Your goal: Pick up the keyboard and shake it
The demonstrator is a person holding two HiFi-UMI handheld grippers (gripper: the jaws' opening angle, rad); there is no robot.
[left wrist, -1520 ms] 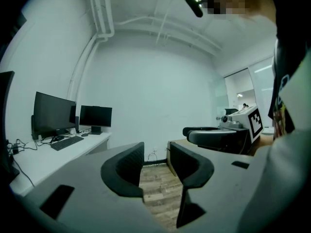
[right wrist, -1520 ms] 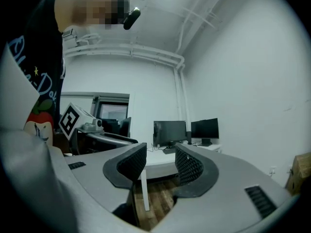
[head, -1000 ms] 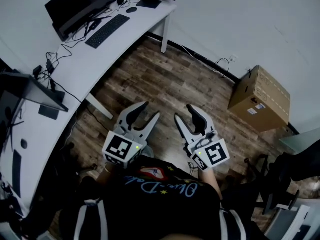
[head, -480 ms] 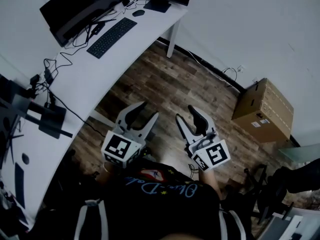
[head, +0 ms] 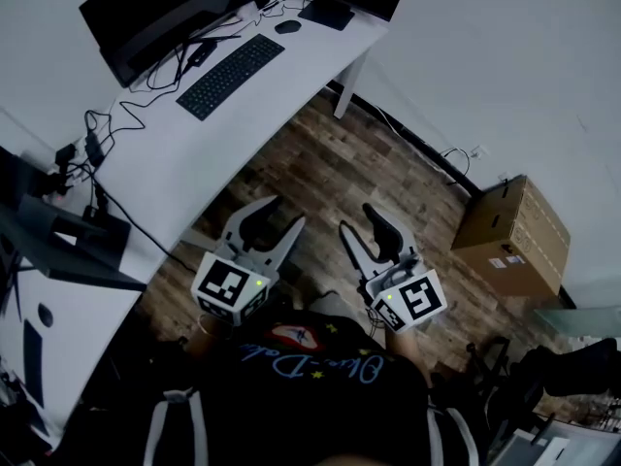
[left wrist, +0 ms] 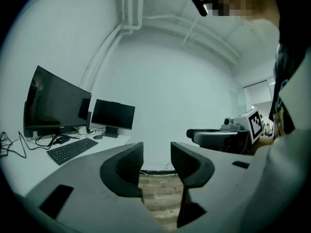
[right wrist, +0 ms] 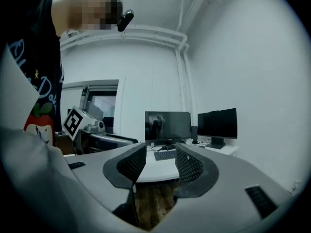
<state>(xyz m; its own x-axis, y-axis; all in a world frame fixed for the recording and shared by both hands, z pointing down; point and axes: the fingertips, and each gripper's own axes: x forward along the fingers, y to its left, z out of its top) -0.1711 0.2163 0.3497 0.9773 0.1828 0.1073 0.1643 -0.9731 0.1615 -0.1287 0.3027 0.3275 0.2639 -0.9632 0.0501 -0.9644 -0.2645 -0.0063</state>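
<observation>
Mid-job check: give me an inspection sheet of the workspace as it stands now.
Surface: white desk, curved front edge.
Job's things: keyboard flat on the desk, untouched.
Clutter: mouse, two monitors.
Grippers: left hand-held gripper and right hand-held gripper open, empty, over the floor, short of the desk.
Cables: black cables across the desk beside the keyboard.
Surroundings: wood floor, cardboard box by the wall.

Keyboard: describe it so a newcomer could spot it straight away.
Find the long white desk along the wall. Toward its far end, before the big dark monitor, lies the keyboard. It is the one flat black slab with rows of keys, far longer than the small mouse beyond it.
</observation>
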